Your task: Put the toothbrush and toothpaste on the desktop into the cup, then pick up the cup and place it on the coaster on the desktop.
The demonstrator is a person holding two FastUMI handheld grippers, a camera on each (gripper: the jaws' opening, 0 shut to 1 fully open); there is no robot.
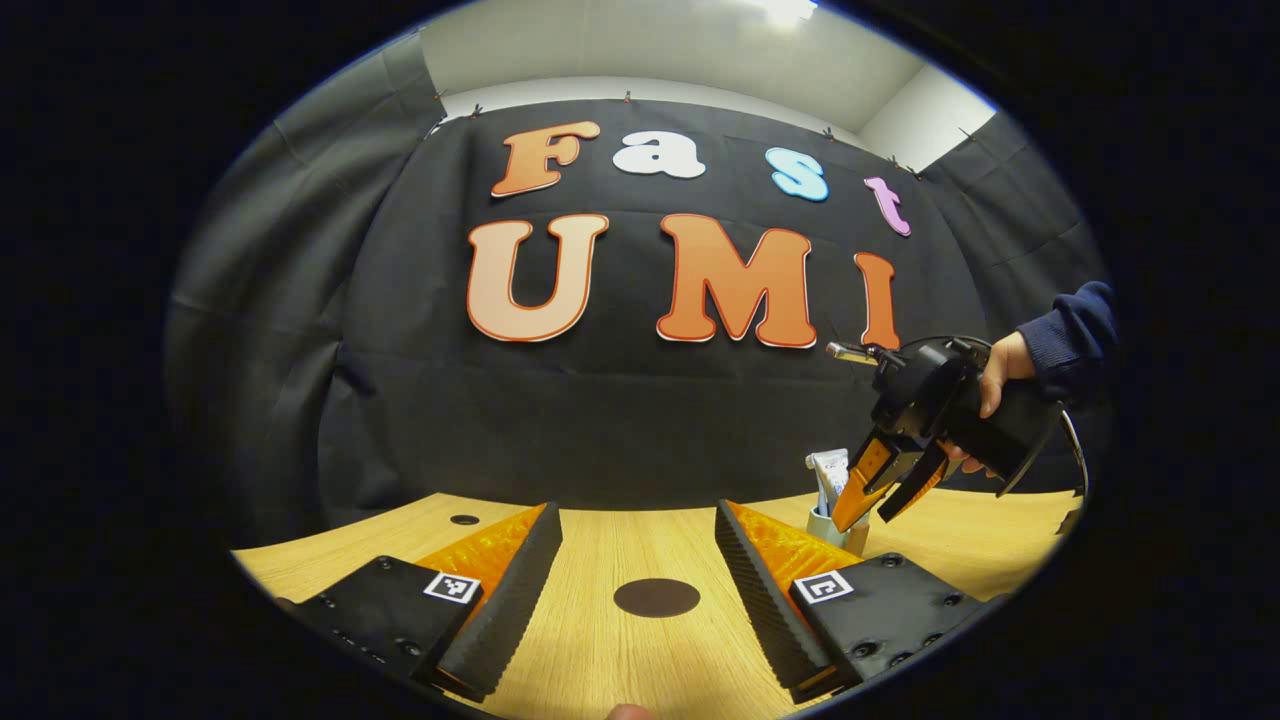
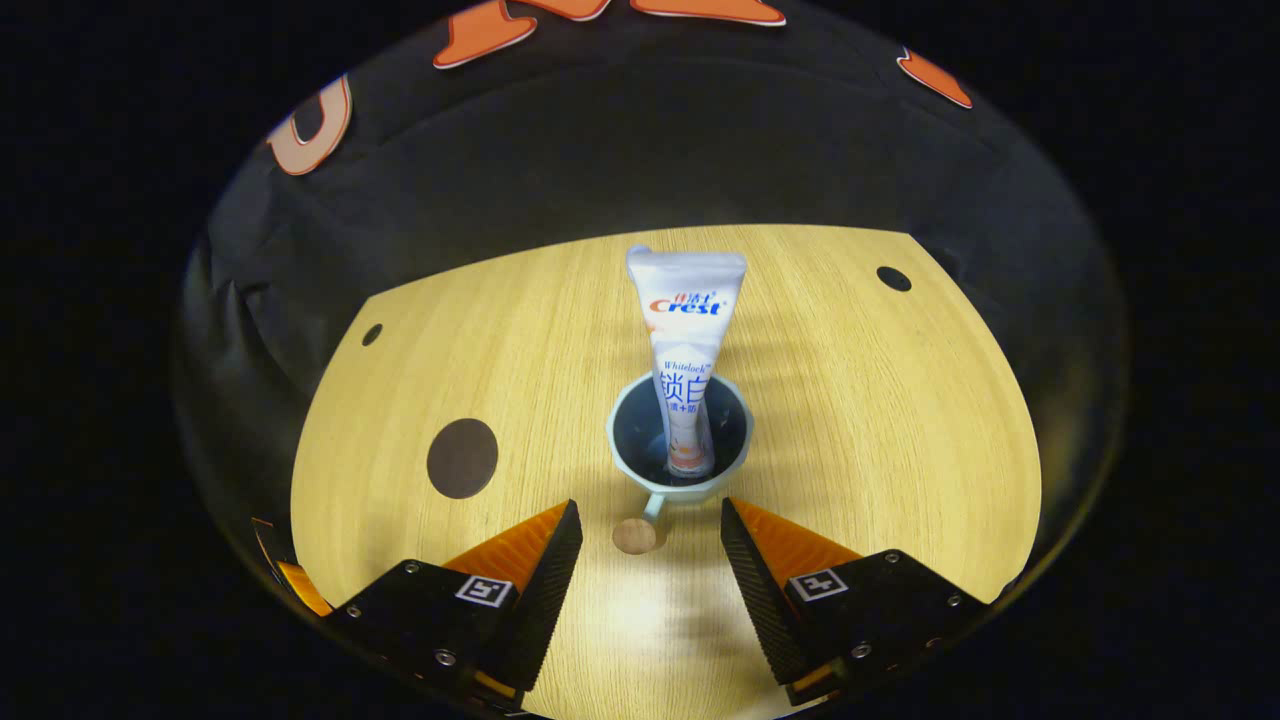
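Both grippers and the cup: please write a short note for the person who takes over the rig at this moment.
Left gripper: open, empty, low over the desk, facing the coaster.
Right gripper: open, empty, above the cup, tilted down toward it.
Cup: upright on the desk, apart from the coaster, its handle toward the right gripper.
Toothpaste: standing in the cup, cap end down.
Toothbrush: I cannot find it; check before going on.
Done: toothpaste in the cup.
Left: settle the toothbrush, then lift the cup and set it on the coaster.

Black gripper bodies; orange, ribbed fingers (image 2: pixel 545 560); square markers; navy sleeve (image 1: pixel 1075 330)
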